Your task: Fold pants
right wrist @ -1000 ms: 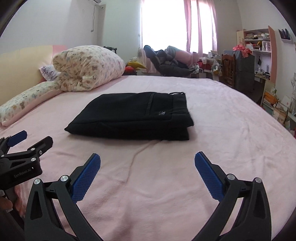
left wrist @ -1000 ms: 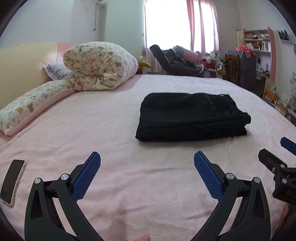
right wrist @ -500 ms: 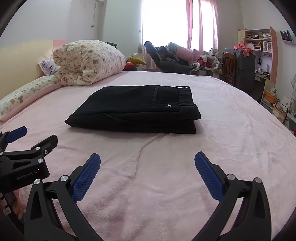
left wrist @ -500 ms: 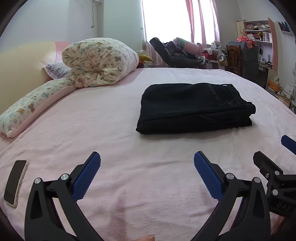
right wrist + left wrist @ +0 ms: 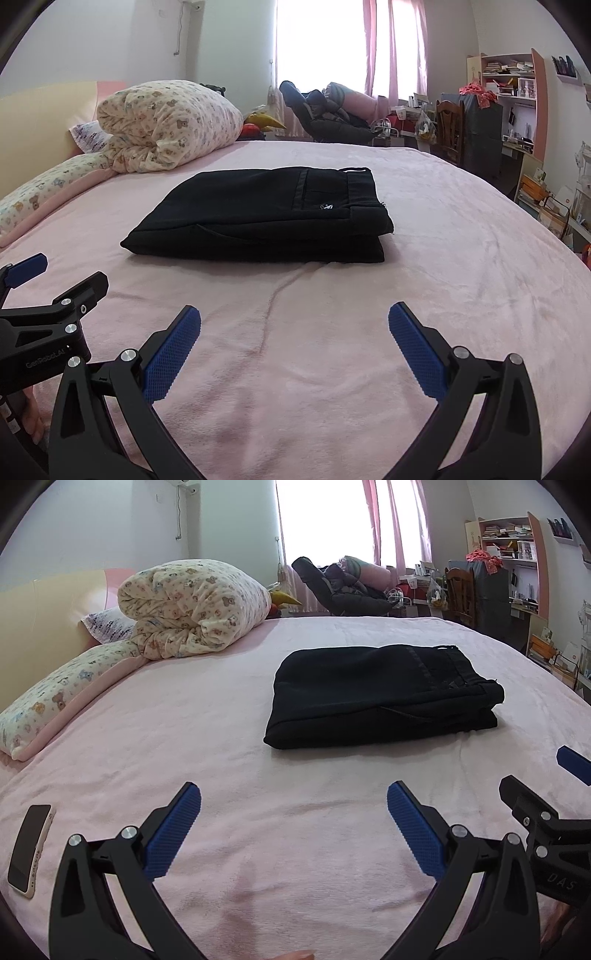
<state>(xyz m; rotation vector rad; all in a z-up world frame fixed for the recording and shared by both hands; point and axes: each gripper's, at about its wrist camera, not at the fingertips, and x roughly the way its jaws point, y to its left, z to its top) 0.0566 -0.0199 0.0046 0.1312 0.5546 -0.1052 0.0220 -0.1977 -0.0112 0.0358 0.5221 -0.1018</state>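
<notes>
Pants (image 5: 258, 214) folded — long axis left-right

Black pants (image 5: 380, 694) – folded into a neat rectangle – flat on bed

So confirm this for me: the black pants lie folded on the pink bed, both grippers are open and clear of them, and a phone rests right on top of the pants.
Not quite. The dark slim phone lies on the pink fleece bed cover, far from the folded black pants, as the left wrist view shows. The rest holds: left gripper and right gripper are open, clear of the pants.
</notes>
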